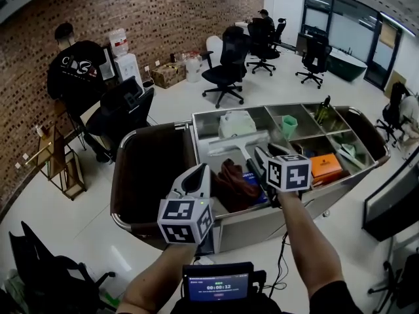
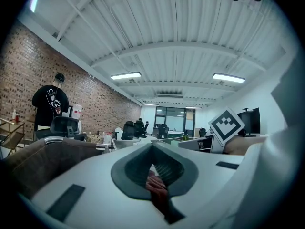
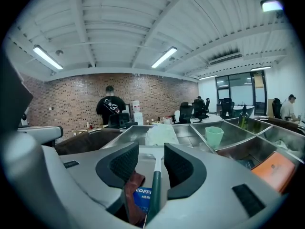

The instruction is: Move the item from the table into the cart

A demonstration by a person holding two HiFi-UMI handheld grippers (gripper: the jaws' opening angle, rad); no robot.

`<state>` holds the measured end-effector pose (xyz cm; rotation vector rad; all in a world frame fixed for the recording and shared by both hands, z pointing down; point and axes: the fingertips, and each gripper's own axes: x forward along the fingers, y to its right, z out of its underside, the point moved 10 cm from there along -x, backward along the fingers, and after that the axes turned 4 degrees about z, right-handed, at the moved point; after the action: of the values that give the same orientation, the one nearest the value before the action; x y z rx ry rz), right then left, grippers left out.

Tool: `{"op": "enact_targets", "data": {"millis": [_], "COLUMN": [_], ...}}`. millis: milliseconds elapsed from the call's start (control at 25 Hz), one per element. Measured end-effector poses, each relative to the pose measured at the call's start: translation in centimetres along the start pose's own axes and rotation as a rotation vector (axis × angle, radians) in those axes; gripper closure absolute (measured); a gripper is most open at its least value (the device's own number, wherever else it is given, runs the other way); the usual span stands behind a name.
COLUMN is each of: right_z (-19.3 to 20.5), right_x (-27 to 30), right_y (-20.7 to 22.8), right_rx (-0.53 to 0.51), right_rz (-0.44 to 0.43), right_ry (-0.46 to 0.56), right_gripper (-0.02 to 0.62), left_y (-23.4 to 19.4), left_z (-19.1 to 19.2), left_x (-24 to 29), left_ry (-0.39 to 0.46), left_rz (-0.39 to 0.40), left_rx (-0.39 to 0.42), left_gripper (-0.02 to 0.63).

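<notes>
While the person stands at the cart's (image 1: 262, 218) near edge with both tools out in front, the squeegee (image 1: 239, 145) (image 3: 155, 171) is already lying inside it, in the big steel compartment next to the dark brown bin (image 1: 147, 169). Its long axis runs pretty much from the near edge to the far edge: dark green handle toward the person, white blade end pointing away, blade lying crosswise just short of a white plastic bag (image 1: 236, 123) (image 3: 159, 135). The handle sits on top of a brown cloth (image 1: 232, 178) (image 3: 131, 190) and a blue coffee pack (image 3: 141, 197). The right gripper (image 1: 267, 157) (image 3: 151, 152) is tilted down a bit and straddles the handle, but its jaws are spread with gaps on both sides, so it's let go, not squeezing anything. The left gripper (image 1: 200, 169) (image 2: 152, 149) is held level over the edge between bin and compartment, jaws clenched together with nothing in them. Further right, other compartments have a green cup (image 1: 289, 124) (image 3: 214, 136), a bottle (image 1: 323, 110) and an orange box (image 1: 325, 165) (image 3: 274, 168).
</notes>
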<state>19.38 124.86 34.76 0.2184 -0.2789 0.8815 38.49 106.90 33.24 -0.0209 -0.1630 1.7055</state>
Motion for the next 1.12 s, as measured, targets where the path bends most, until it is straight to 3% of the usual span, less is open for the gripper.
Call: {"op": "enact_targets", "data": {"millis": [680, 760, 960, 1000, 1120], "right_z": [0.2, 0.3, 1.9, 2.3, 3.7], "right_x": [-6.6, -8.2, -12.7, -13.5, -15.7], "right_y": [-1.4, -1.4, -1.7, -1.7, -1.9], "right_rx": [-0.003, 0.002, 0.005, 0.008, 0.013], "right_rz": [-0.049, -0.052, -0.063, -0.058, -0.054], "right_ry": [0.09, 0.126, 0.19, 0.198, 0.211], "right_gripper": [0.428, 0.507, 0.514, 0.588, 0.595], "left_y": [2.2, 2.8, 4.4, 4.6, 4.9], "left_z": [0.0, 0.1, 1.3, 1.7, 2.4], "left_x": [-3.1, -3.7, -6.4, -6.9, -8.3], "left_ry": [0.004, 0.008, 0.007, 0.003, -0.015], "left_rz": [0.0, 0.006, 0.01, 0.008, 0.005], "left_rx": [0.031, 0.038, 0.05, 0.05, 0.051], "left_gripper": [0.606, 0.606, 0.606, 0.606, 0.606]}}
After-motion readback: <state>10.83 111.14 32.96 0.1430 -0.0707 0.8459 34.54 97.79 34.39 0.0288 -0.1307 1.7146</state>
